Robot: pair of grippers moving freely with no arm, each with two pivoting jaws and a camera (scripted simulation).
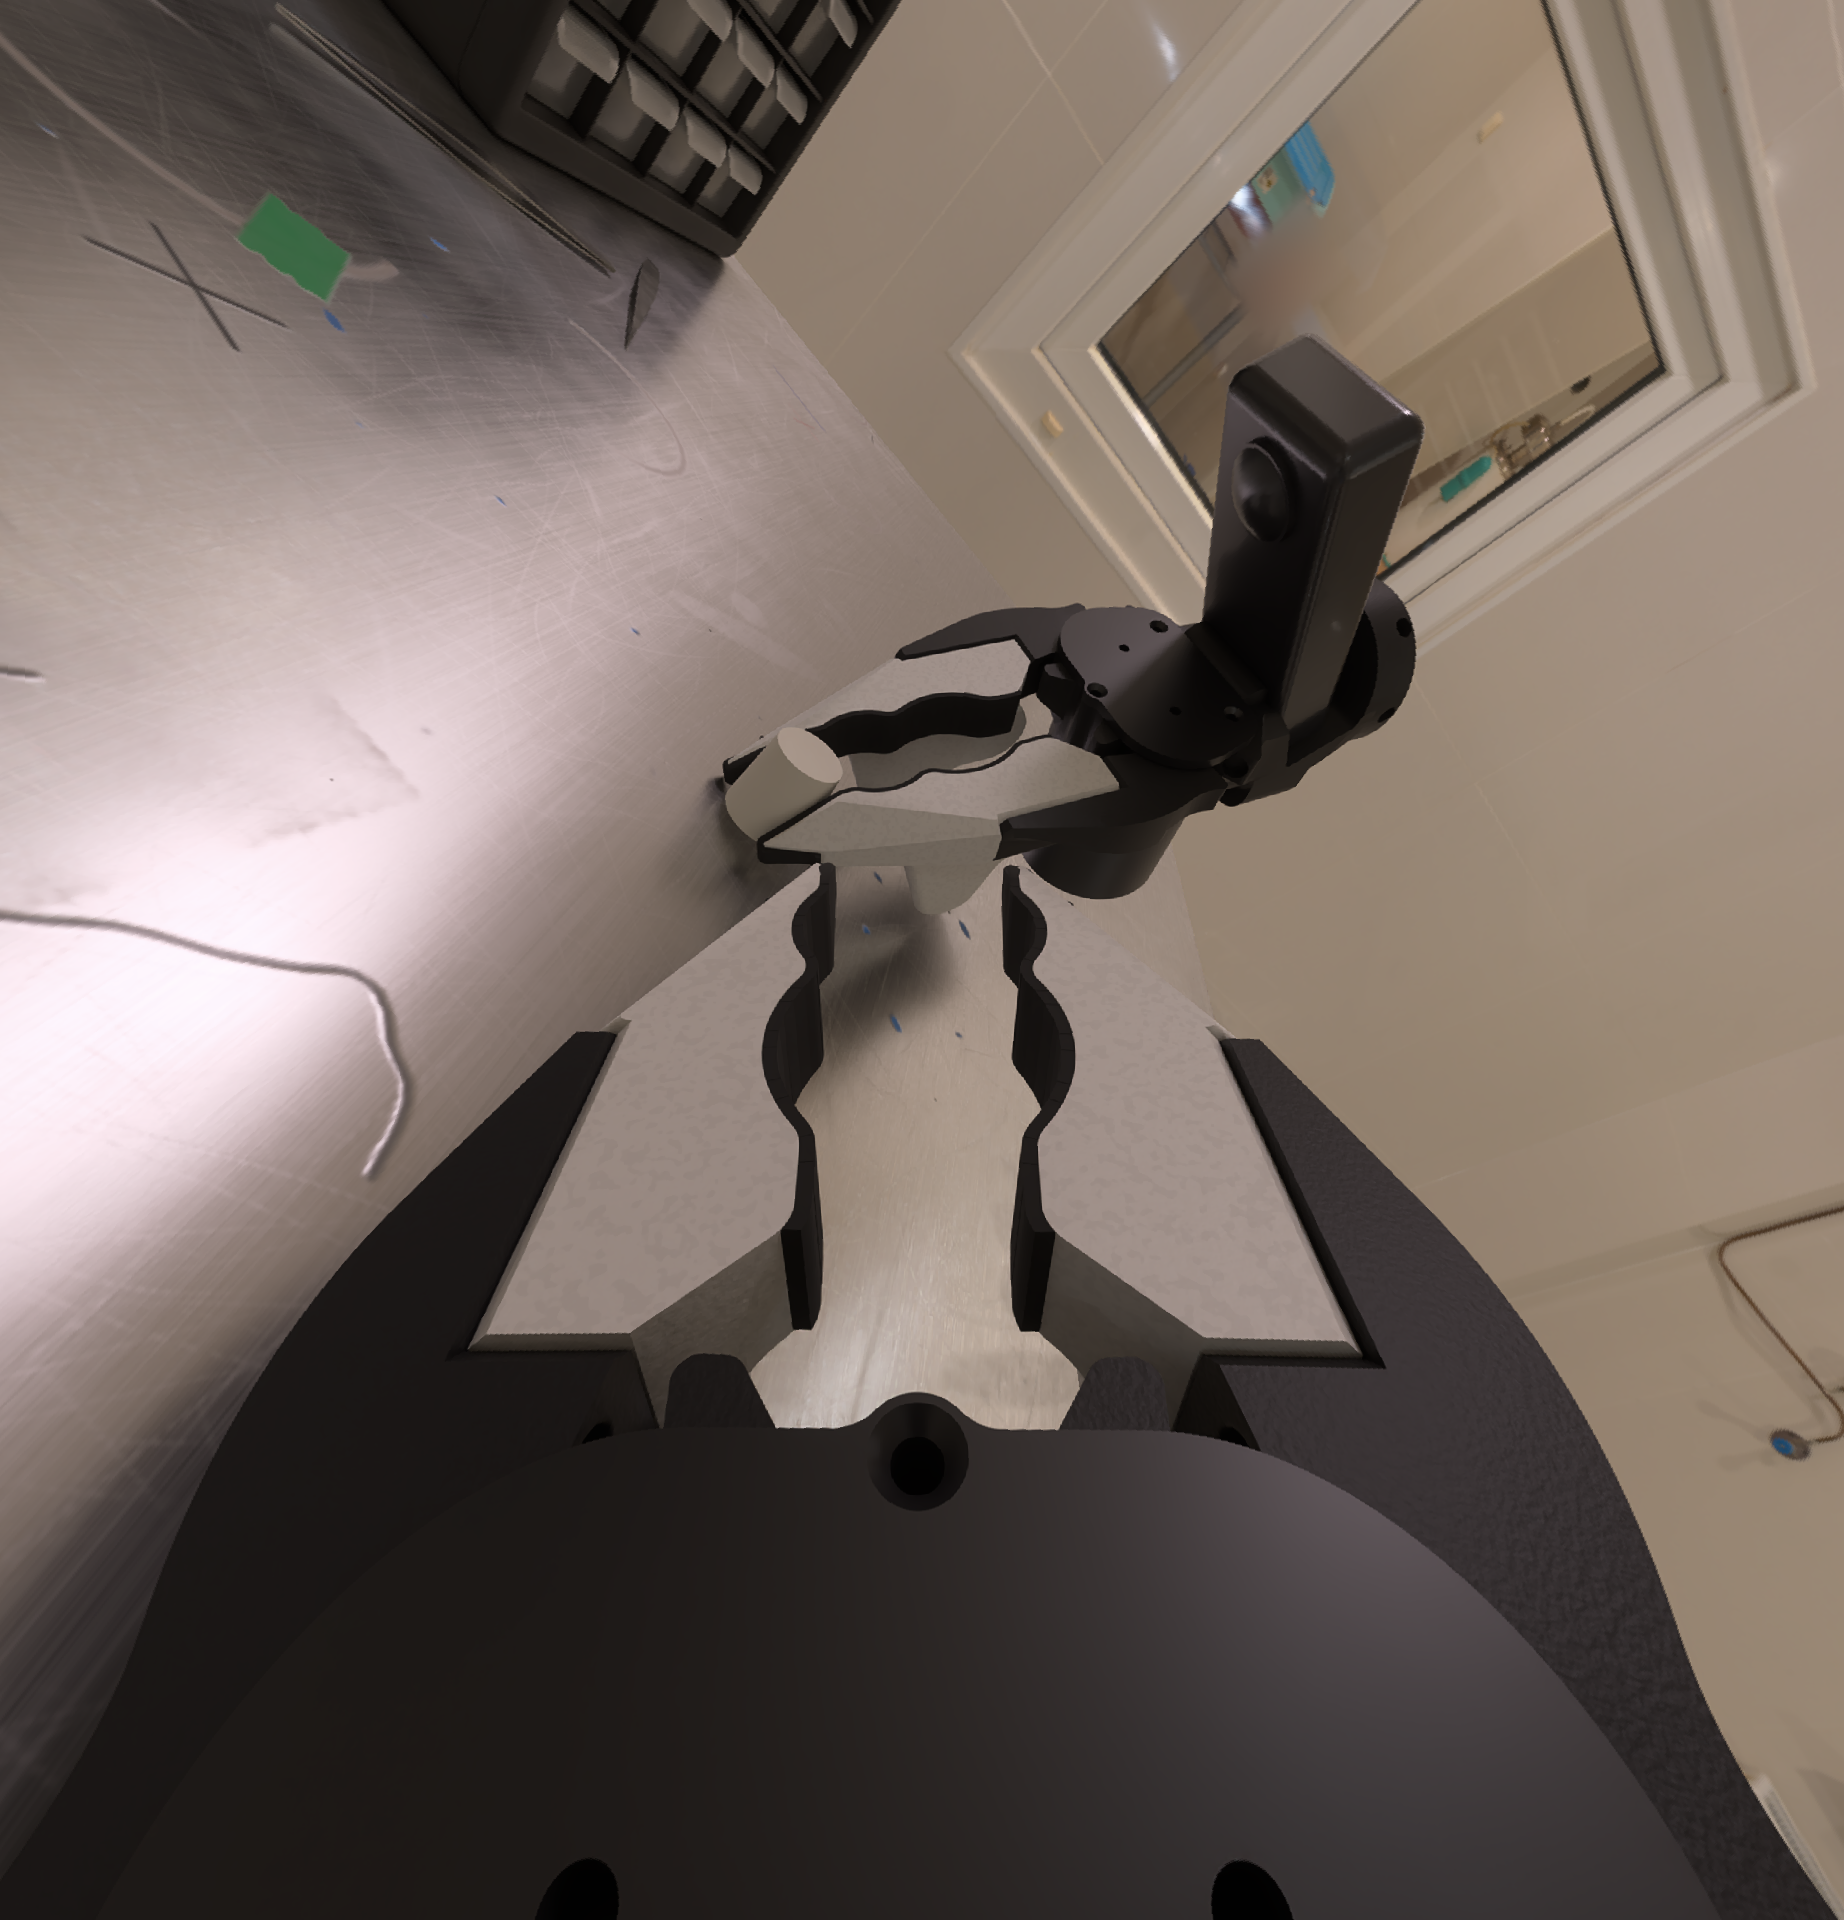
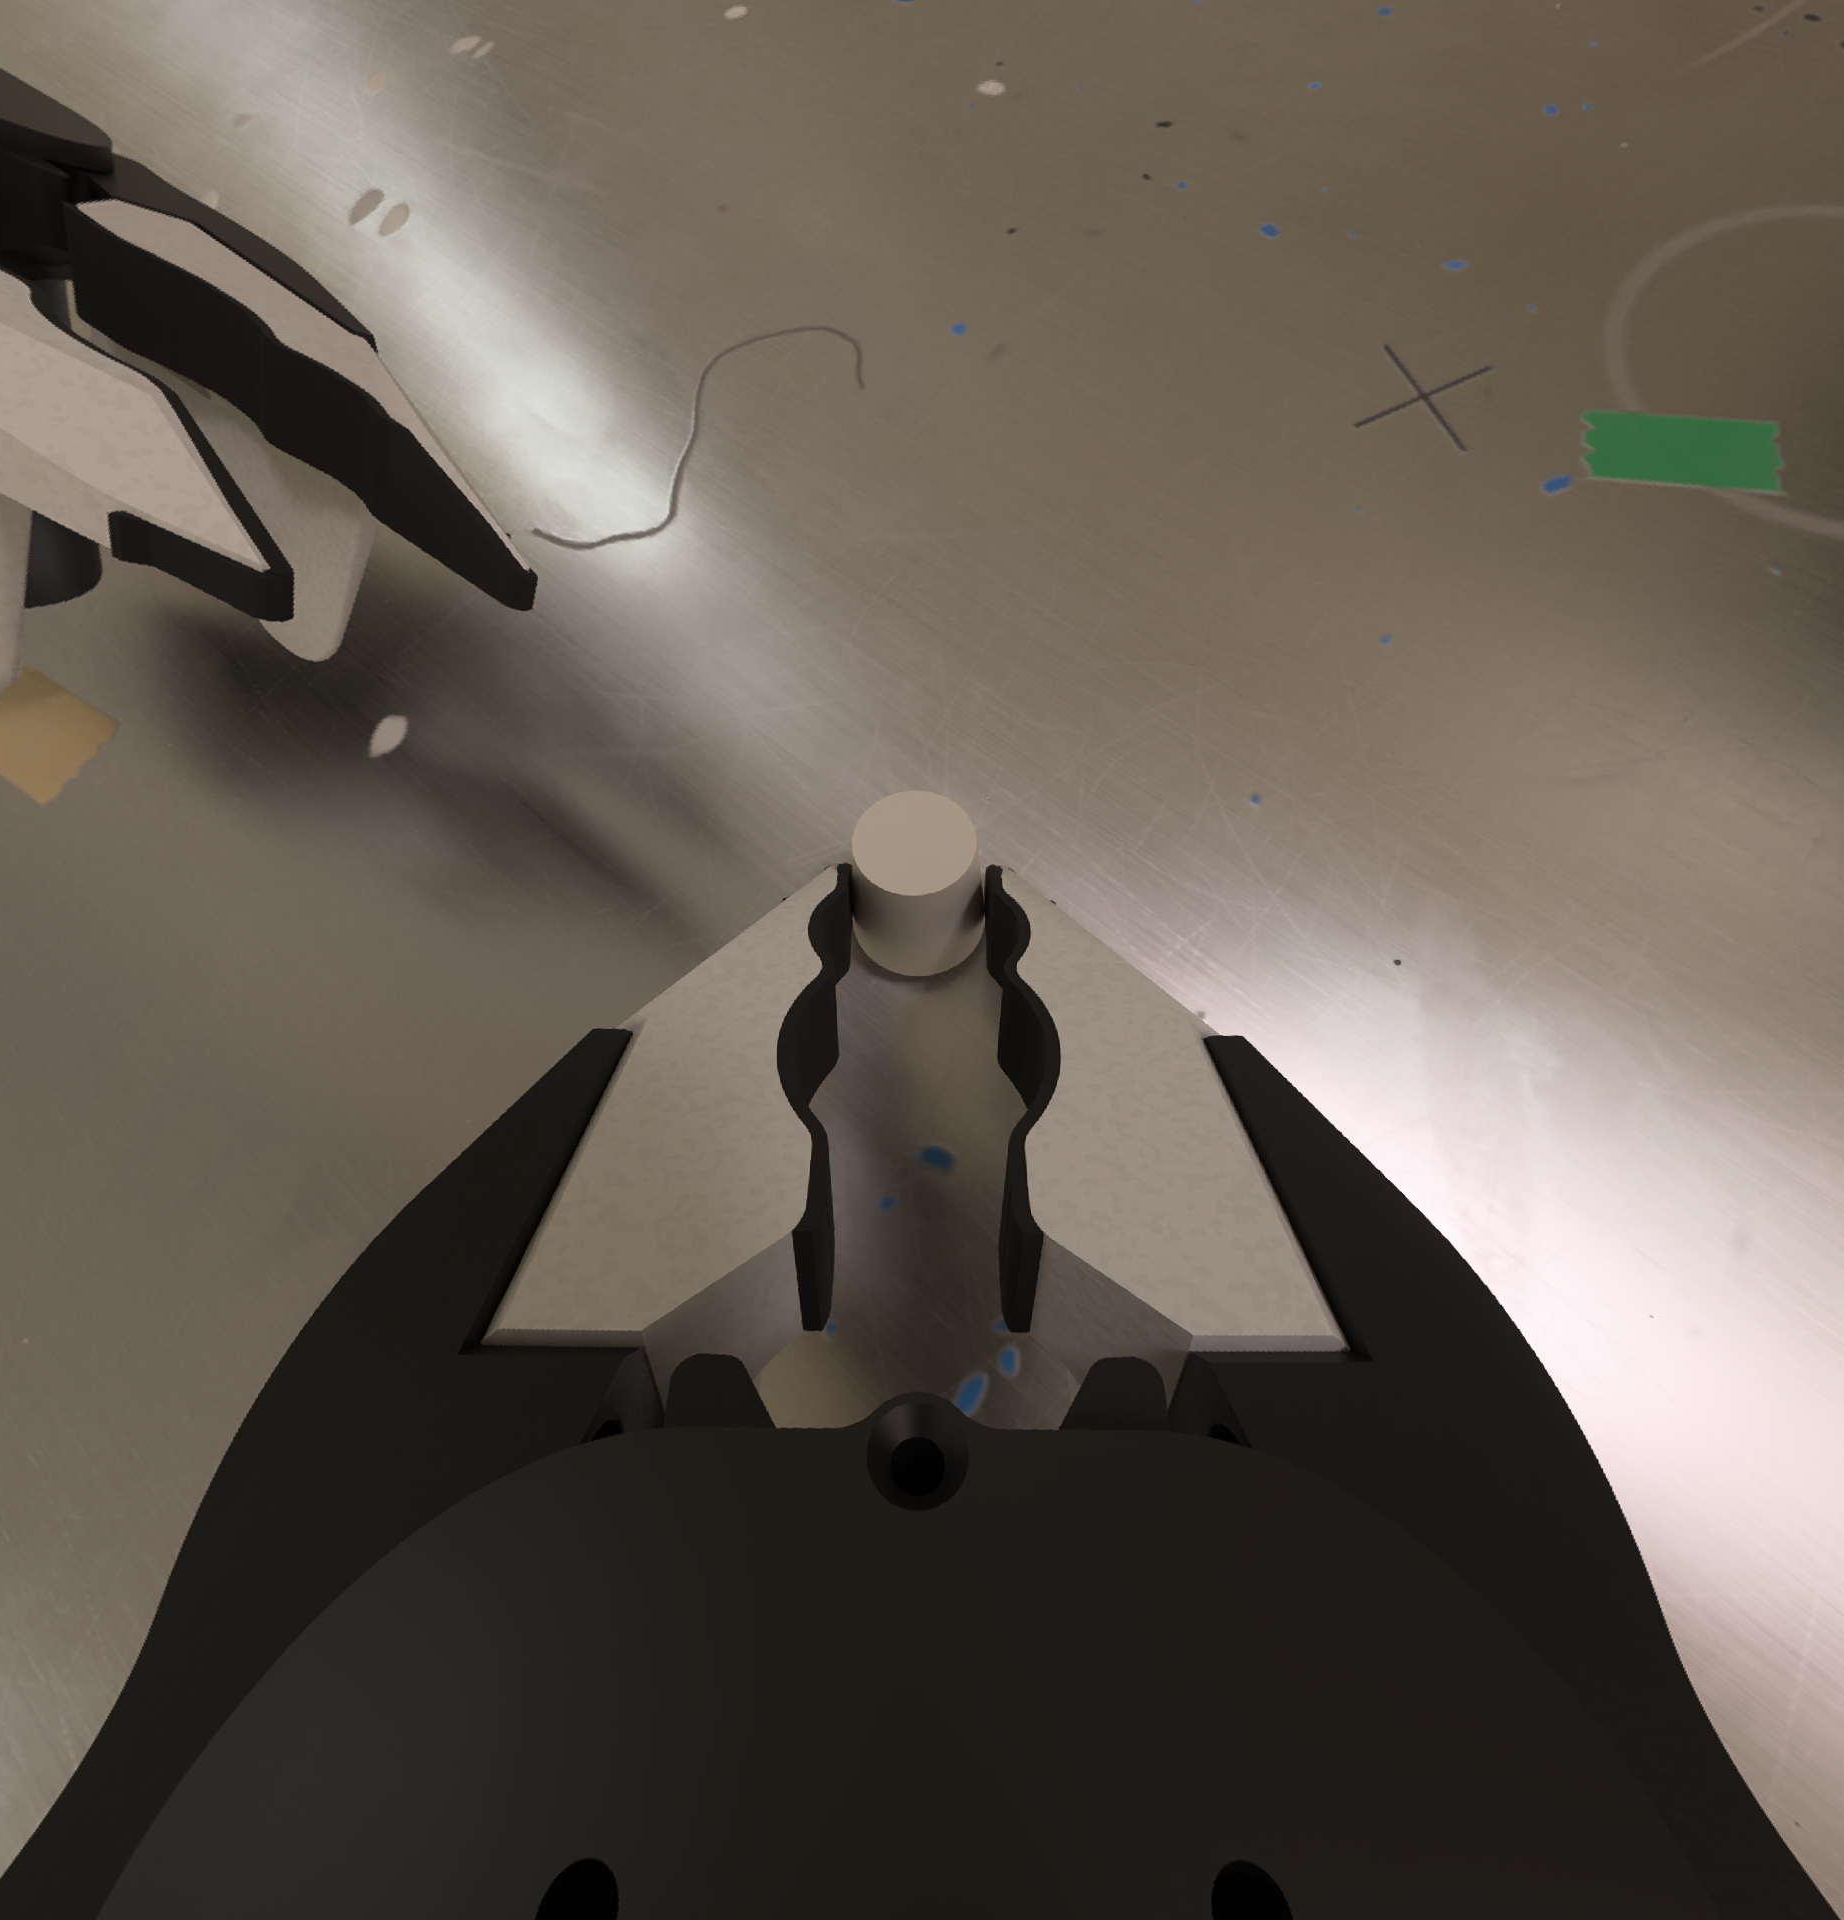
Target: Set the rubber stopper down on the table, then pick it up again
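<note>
The rubber stopper (image 2: 913,894) is a short pale grey cylinder. My right gripper (image 2: 918,878) is shut on it, one pad on each side, near the fingertips. In the left wrist view the right gripper (image 1: 757,816) holds the stopper (image 1: 793,774) low over the scratched metal table (image 1: 274,727). I cannot tell whether the stopper touches the table. My left gripper (image 1: 918,883) is open and empty, its tips just short of the right gripper. It also shows at the upper left of the right wrist view (image 2: 419,613).
A green tape patch (image 2: 1682,449) and a drawn cross (image 2: 1422,395) lie on the table beyond the stopper. A thin curled thread (image 2: 689,436) and a tan patch (image 2: 40,732) lie near the left gripper. A dark drawer cabinet (image 1: 669,104) stands at the wall, near a window (image 1: 1365,312).
</note>
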